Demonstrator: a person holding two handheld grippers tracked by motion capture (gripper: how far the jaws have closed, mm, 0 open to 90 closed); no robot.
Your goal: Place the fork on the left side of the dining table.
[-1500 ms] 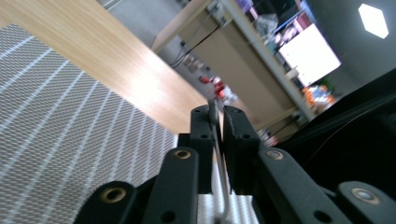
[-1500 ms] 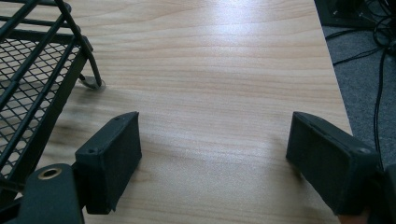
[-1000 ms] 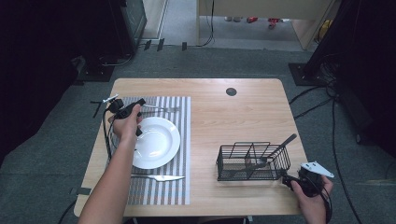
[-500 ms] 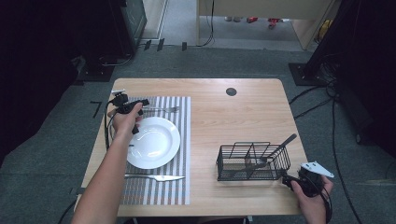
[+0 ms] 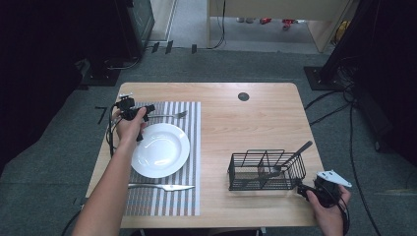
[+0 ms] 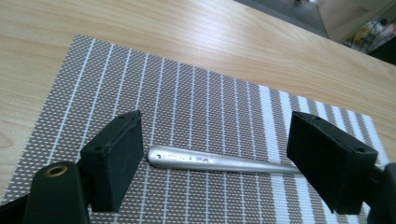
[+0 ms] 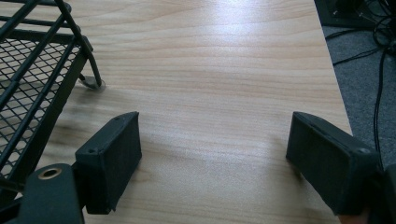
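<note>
Item, left gripper (image 6: 212, 158): jaws spread wide and just been opening, pads clear of the fork (image 6: 219, 162), whose handle lies flat between them on the striped placemat (image 6: 187, 102) near the worktop's far left corner. Handling note: judged a release; lift straight up so neither pad drags the handle. Item, right gripper (image 7: 212, 158): jaws spread, empty, by the wire basket (image 5: 265, 169) at the near right corner.
</note>
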